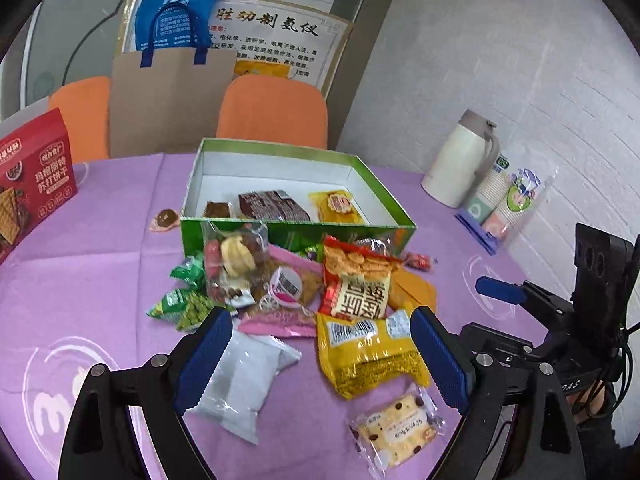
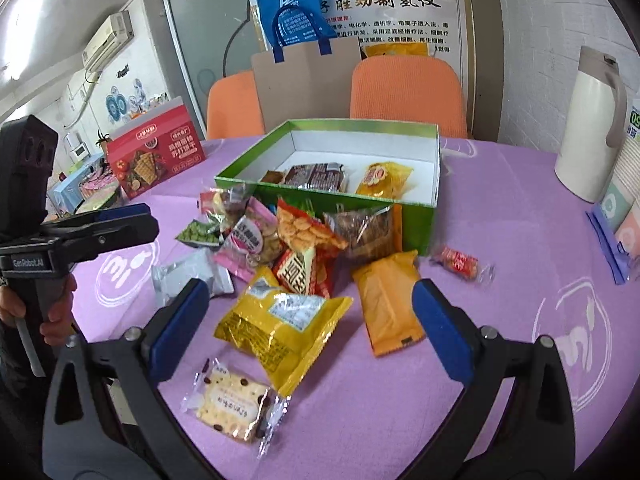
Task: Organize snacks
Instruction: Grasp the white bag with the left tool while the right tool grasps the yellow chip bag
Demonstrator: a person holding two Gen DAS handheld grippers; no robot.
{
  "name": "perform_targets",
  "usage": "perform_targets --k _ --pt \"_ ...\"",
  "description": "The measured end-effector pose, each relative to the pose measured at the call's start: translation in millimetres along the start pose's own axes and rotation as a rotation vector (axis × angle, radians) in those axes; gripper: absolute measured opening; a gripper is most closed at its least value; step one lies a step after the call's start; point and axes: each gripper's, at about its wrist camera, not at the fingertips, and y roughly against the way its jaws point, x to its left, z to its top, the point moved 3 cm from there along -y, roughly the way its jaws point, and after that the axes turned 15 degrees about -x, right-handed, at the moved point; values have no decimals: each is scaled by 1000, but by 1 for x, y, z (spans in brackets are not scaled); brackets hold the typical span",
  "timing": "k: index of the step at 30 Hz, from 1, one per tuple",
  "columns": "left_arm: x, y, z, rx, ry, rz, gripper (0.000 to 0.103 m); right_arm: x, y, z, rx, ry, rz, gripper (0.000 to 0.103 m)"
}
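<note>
Crinkly clear-wrapped square biscuit packet (image 2: 232, 410)

We note a green box (image 2: 340, 204) with a white interior, lid off, upright on the purple cloth. Inside we see three packets lying flat: a small brown one (image 1: 217, 209), a dark brown wrapper (image 1: 272, 205) and a yellow packet (image 1: 338, 204). Against its near wall we record a loose heap of snacks (image 2: 288, 236), overlapping. Nearer lie a large yellow bag (image 2: 280, 324), barcode up, an orange packet (image 2: 390, 300), a silver pouch (image 1: 244, 376) and a clear-wrapped biscuit (image 2: 234, 402). A red candy (image 2: 460, 262) lies apart.
</note>
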Motion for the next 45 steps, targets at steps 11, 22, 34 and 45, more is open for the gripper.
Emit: perform_targets --k 11,22,34,45 --pt "27 7 -39 85 3 55 93 -5 -29 -40 133 -57 44 101" --pt "55 -16 -40 120 -10 113 92 28 -27 -48 210 -19 188 92" --pt "61 -17 -47 135 1 106 92 38 -56 -5 145 134 209 92" --pt "37 -21 -60 197 -65 49 92 46 -69 -39 341 326 234 92"
